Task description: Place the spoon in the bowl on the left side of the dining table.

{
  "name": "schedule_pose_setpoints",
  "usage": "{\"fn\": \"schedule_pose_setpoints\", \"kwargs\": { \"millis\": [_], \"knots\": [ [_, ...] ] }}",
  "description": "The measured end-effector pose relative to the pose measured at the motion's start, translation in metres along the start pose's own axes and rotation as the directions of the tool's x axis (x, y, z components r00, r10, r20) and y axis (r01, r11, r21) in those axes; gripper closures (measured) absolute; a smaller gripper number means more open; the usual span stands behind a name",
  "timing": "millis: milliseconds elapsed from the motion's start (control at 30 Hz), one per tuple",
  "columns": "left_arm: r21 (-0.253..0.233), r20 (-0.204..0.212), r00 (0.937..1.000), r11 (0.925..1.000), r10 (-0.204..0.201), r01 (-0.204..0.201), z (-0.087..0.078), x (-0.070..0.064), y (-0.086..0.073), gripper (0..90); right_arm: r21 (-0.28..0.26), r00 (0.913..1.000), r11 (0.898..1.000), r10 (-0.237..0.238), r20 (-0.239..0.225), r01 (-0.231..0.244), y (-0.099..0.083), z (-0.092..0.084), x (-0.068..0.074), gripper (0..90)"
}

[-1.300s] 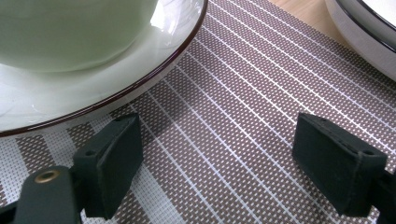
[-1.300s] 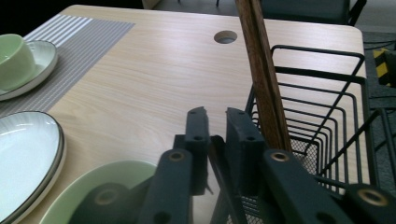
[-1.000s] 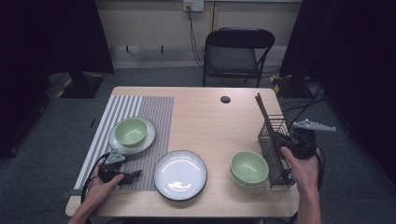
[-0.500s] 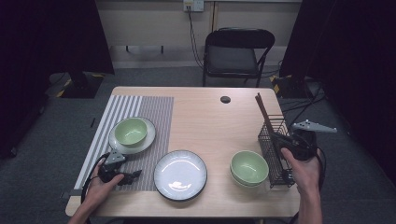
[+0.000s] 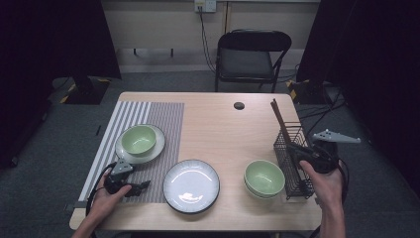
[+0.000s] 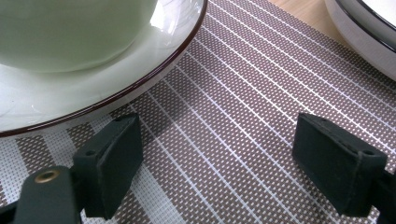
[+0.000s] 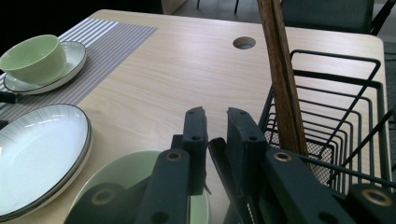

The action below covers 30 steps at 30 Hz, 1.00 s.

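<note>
Wire basket (image 5: pixel 295 163) is sitting just right of the stacked bowls (image 5: pixel 264 178), chopsticks (image 5: pixel 279 119) standing inside, untouched. Right gripper (image 7: pixel 215 122), jaws narrow and just easing apart, is hovering beside it empty; left gripper (image 6: pixel 224 163), gaping, is resting on the mat (image 6: pixel 243 102).

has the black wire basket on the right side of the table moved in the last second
No. The black wire basket sits in the same spot beside the stacked green bowls, near the wooden table's right edge.

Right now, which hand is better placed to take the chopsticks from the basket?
Right. The right gripper is at the wire basket beside the chopsticks, jaws just opening around its wire; the left gripper sits over the placemat.
</note>
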<state>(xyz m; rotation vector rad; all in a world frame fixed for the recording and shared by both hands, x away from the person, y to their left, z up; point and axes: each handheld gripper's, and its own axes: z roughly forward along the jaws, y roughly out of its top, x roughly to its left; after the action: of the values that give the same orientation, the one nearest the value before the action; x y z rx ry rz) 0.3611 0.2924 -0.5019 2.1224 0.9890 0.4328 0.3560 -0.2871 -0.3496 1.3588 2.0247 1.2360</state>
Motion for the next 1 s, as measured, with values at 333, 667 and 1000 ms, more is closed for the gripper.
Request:
{"fn": "schedule_pose_setpoints", "kwargs": {
  "millis": [333, 667, 1000],
  "knots": [
    [0.001, 0.0, 1.0, 1.0, 0.0, 0.0, 0.0, 0.0, 0.0, 15.6, 0.005, 0.9999, 1.0, -0.004, -0.012, 0.004, -0.004, 0.0, 0.001, 71.2],
    [0.001, 0.0, 1.0, 1.0, -0.001, 0.001, 0.0, 0.0, 0.0, 15.6, 0.027, 0.9998, 1.0, -0.011, -0.014, 0.011, -0.009, -0.002, 0.0, 71.0],
    [0.001, 0.0, 1.0, 1.0, 0.0, 0.0, 0.0, 0.0, 0.0, 15.6, 0.06, 0.9998, 0.998, -0.007, -0.017, 0.008, -0.014, 0.001, -0.002, 68.0]
  ]
}}
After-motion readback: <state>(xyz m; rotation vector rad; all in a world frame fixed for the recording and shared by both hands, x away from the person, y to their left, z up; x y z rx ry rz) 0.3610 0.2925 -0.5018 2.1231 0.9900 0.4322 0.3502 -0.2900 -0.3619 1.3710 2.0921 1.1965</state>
